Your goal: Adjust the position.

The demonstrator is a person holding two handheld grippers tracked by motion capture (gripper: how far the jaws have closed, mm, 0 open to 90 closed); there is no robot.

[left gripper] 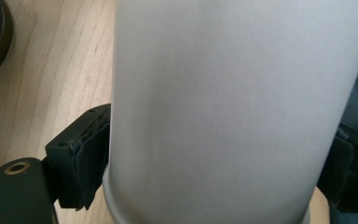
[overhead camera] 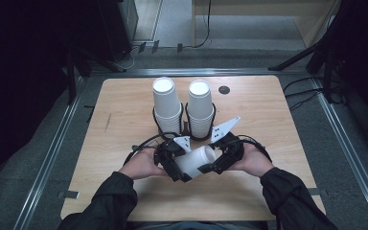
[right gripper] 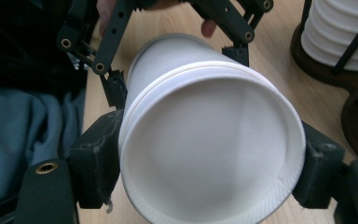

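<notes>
— Looking down from above, where was the white paper cup (overhead camera: 197, 160)?

— It lay on its side above the near middle of the wooden table (overhead camera: 120, 124), carried between both tongs, its base pointing toward the person's right and slightly away.

— What did the left tongs (overhead camera: 179, 168) do?

— They pinched the cup near its rim end; in the left gripper view the black pads (left gripper: 86, 154) pressed against both sides of the white wall (left gripper: 228, 102).

— And the right tongs (overhead camera: 212, 165)?

— They clamped the base end. In the right gripper view the round bottom (right gripper: 209, 149) faced the camera, a jaw touching each side of it, and a thin seam around the wall just behind the bottom suggested one cup nested in another, though that could not be told for sure.

— What stood behind?

— Two stacks of upturned white cups, the left stack (overhead camera: 166, 105) and the right stack (overhead camera: 201, 108), side by side in a dark wire holder (overhead camera: 188, 128), just beyond the tongs. A small dark round disc (overhead camera: 224, 89) sat near the far edge.
</notes>
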